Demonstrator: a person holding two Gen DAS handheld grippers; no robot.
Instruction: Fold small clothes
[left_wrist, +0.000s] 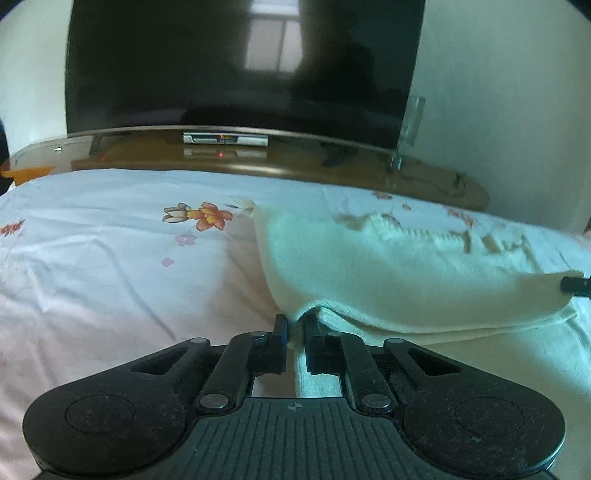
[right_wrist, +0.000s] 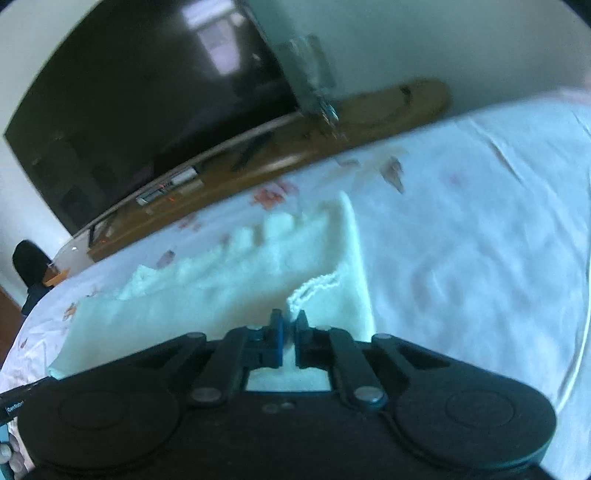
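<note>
A small pale cream knitted garment (left_wrist: 388, 269) lies on the floral bedsheet (left_wrist: 110, 266), its near layer lifted and draped over a lower layer. My left gripper (left_wrist: 295, 321) is shut on the garment's near left corner, with cloth pinched between the narrow jaws. In the right wrist view the same garment (right_wrist: 229, 280) stretches away to the left. There my right gripper (right_wrist: 290, 317) is shut on a ribbed edge at the near right corner. A dark tip of the right gripper (left_wrist: 574, 286) shows at the garment's right end in the left wrist view.
Beyond the bed stands a large dark television (left_wrist: 240, 62) on a low wooden stand (left_wrist: 295, 158) with a small set-top box (left_wrist: 225, 138). A pale wall (left_wrist: 498, 92) rises on the right. Floral sheet (right_wrist: 461, 240) spreads to the right of the garment.
</note>
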